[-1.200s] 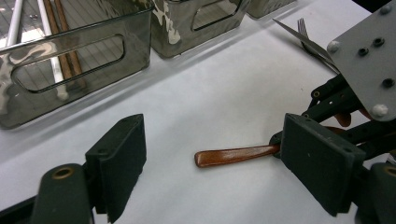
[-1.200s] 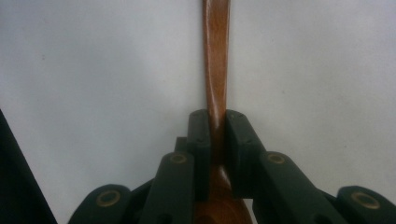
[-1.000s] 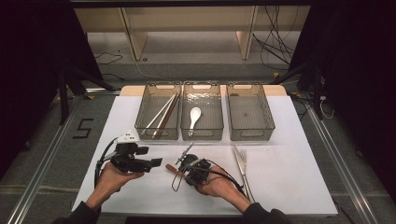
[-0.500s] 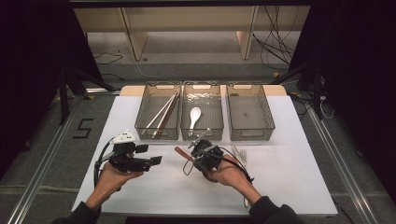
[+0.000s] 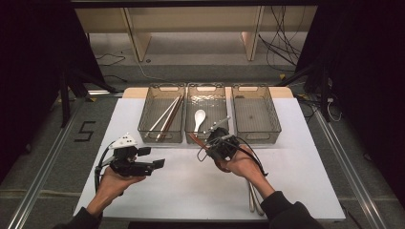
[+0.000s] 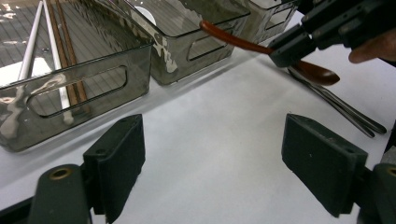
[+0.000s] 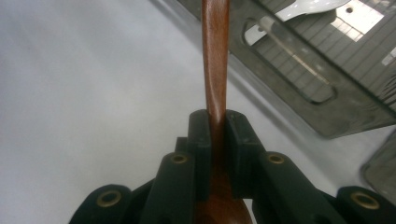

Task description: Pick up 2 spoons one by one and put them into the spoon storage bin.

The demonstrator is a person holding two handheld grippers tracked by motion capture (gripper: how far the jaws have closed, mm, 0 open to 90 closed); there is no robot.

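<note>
**Desk:** What does this moment show?

**Operator:** My right gripper (image 5: 206, 143) clamps a brown wooden spoon (image 6: 261, 49) by its handle, jaws tight on it, as the right gripper view makes plain (image 7: 215, 70). The spoon hangs just above the white table (image 5: 191, 186), handle tip at the near wall of the middle bin (image 5: 208, 90), bowl end back towards my hand. I judge the step to be the carry: sorting this spoon into a bin.

**Desk:** And the other hand?

**Operator:** My left gripper (image 5: 152, 164) idles low over the table, jaws wide apart, gripping nothing.

**Desk:** What does the next move call for?

**Operator:** My reading: lift the spoon clear of the rim, bring it over the middle bin, where a white spoon (image 5: 198, 117) already lies, then let go. The handle could catch on the wall if I stay low.

**Desk:** The count?

**Operator:** Three clear bins in a row. The left bin (image 5: 155, 119) holds several chopsticks (image 5: 165, 119); I cannot count them exactly. The right bin (image 5: 272, 121) looks empty. Two spoons, one white, one brown. Some metal cutlery (image 6: 345, 109) lies on the table by my right forearm, number unclear.
</note>
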